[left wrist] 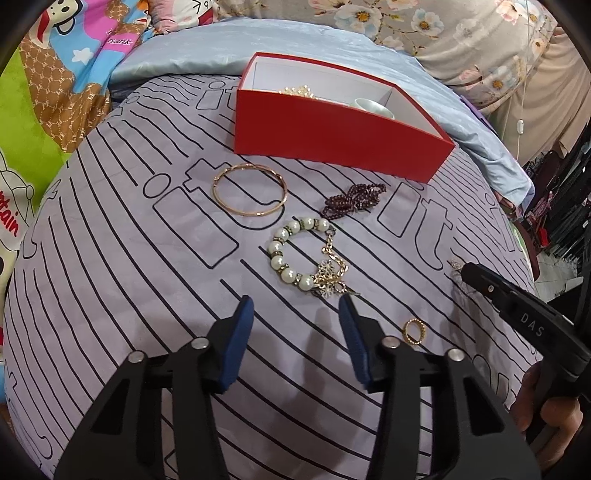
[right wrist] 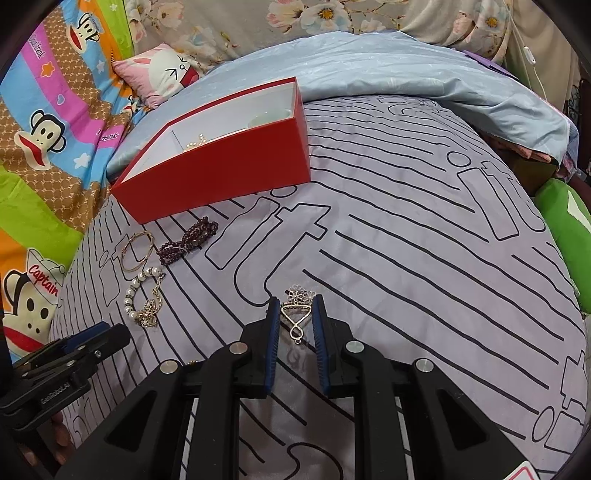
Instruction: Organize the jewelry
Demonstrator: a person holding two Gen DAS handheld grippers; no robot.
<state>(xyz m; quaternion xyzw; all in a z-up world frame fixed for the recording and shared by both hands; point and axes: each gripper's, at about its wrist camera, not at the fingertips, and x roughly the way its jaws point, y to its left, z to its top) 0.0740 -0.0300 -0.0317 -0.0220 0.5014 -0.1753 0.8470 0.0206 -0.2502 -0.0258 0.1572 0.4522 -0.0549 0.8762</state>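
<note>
An open red box (left wrist: 332, 136) (right wrist: 218, 166) stands on the lilac striped bedcover and holds a pale bangle (left wrist: 371, 105) and a gold piece (left wrist: 297, 90). In front of it lie a gold bangle (left wrist: 249, 194), a dark bead string (left wrist: 352, 199), a pearl bracelet with a gold flower chain (left wrist: 295, 254) and a small gold ring (left wrist: 413, 331). My left gripper (left wrist: 295, 310) is open and empty, just short of the pearl bracelet. My right gripper (right wrist: 294, 306) has its fingers either side of a gold flower pendant (right wrist: 296, 312), which touches both pads.
A light blue quilt (right wrist: 406, 70) is folded behind the box. Cartoon monkey bedding (right wrist: 48, 122) lies on the left and floral fabric (left wrist: 443, 29) at the back. A green cushion (right wrist: 565, 236) sits at the right edge of the bed.
</note>
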